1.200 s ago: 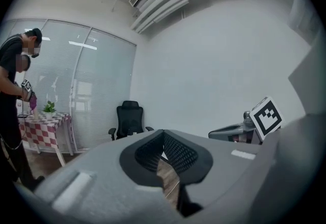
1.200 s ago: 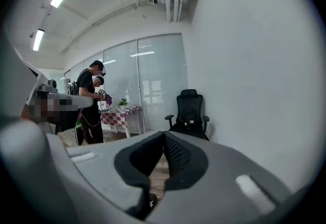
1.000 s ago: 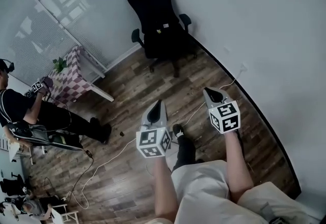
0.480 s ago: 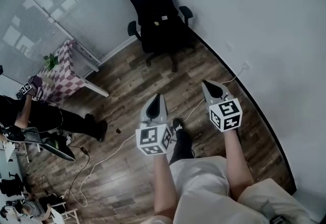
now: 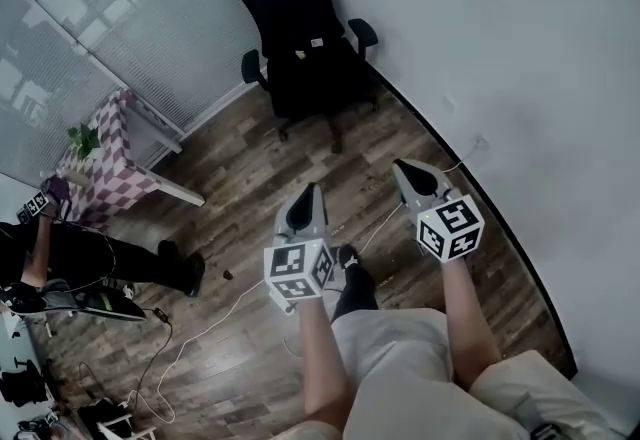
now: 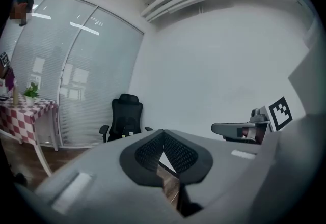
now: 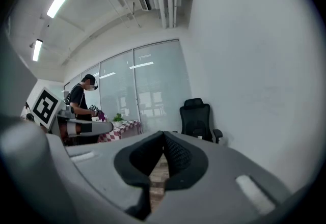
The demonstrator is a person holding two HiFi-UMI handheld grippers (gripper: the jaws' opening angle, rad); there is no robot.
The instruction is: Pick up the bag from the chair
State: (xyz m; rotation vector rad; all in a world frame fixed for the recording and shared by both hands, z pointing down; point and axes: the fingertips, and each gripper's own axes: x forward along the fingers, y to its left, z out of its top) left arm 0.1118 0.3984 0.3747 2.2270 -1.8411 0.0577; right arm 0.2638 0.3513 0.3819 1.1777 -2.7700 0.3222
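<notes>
Far left, at nine o'clock in the head view: another person (image 5: 60,263) in dark clothes, cut off by the frame edge, head outside the frame. Just above, toward ten o'clock: a small table under a red-and-white checked cloth (image 5: 100,173), with a little green potted plant (image 5: 80,138) on it. Behind both, at eleven o'clock: a glass partition with pale slatted blinds (image 5: 60,18), its top lost past the edge.

At twelve o'clock, against the white wall: a black high-backed office chair (image 5: 296,3) on the dark wooden plank floor (image 5: 250,158). On its seat, a black bag (image 5: 318,73), hard to separate from the black upholstery; marked only by a small pale tag. Outline and handles impossible to make out. Well apart from both grippers.

Just below centre, toward six o'clock: the grey left gripper (image 5: 309,190), pointing toward the chair, jaws closed tip to tip, holding nothing.

At four o'clock: the grey right gripper (image 5: 402,168), jaws likewise pressed together and empty. Forearms below both partly hidden by the marker cubes.
</notes>
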